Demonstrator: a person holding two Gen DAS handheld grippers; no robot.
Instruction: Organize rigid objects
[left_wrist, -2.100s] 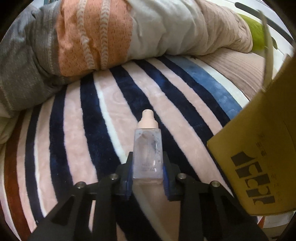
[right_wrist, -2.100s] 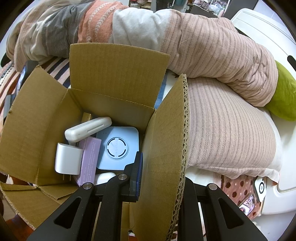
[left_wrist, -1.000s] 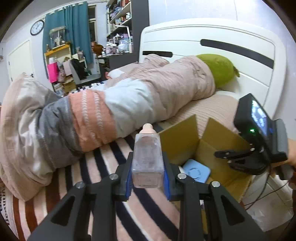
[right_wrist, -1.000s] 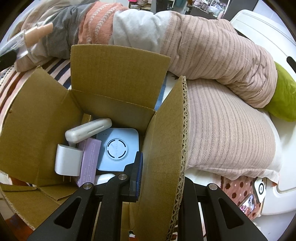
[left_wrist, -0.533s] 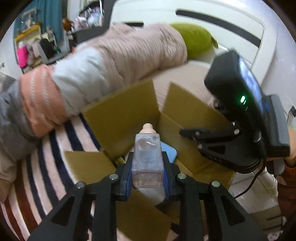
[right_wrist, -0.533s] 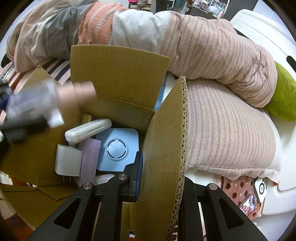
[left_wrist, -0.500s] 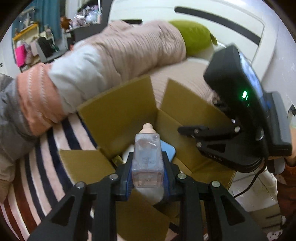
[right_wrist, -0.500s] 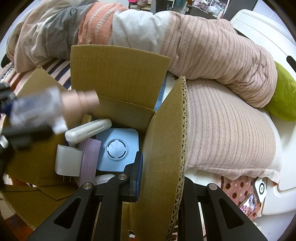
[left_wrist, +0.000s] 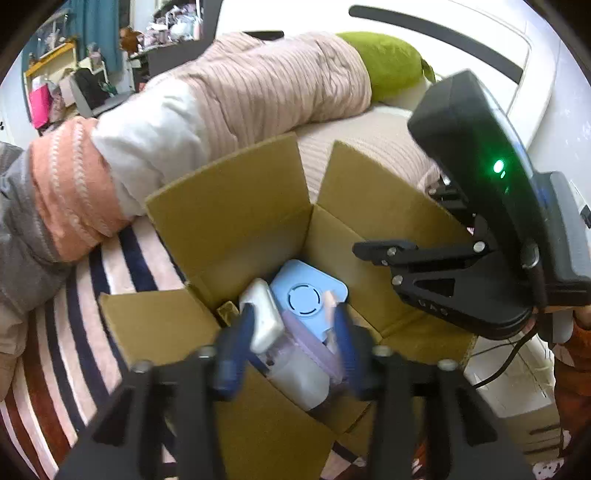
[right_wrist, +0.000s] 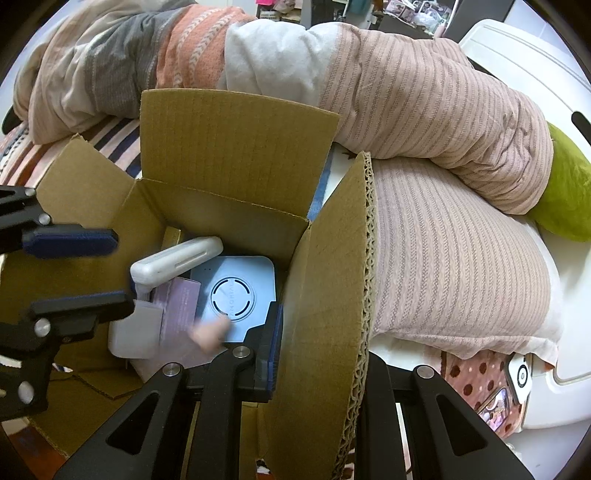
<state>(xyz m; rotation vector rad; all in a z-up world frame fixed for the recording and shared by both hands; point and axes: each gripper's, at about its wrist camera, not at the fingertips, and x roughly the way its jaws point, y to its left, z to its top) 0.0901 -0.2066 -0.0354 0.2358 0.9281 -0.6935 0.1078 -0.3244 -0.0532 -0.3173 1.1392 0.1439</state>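
Note:
An open cardboard box sits on the bed. My left gripper is open over it, jaws apart. The clear bottle with a beige cap is out of the jaws and blurred, down among the items in the box. It shows as a beige streak by the right finger in the left wrist view. Inside lie a blue square device, a white bar, a purple box and a white charger. My right gripper is shut on the box's right flap.
A rolled quilt in pink, white, orange and grey lies behind the box. A striped blanket covers the bed on the left. A green pillow sits by the white headboard. A phone lies at the right.
My left gripper came over the box from the striped blanket, lowered and opened. The bottle left its jaws and dropped into the box. The right gripper kept its hold on the flap.

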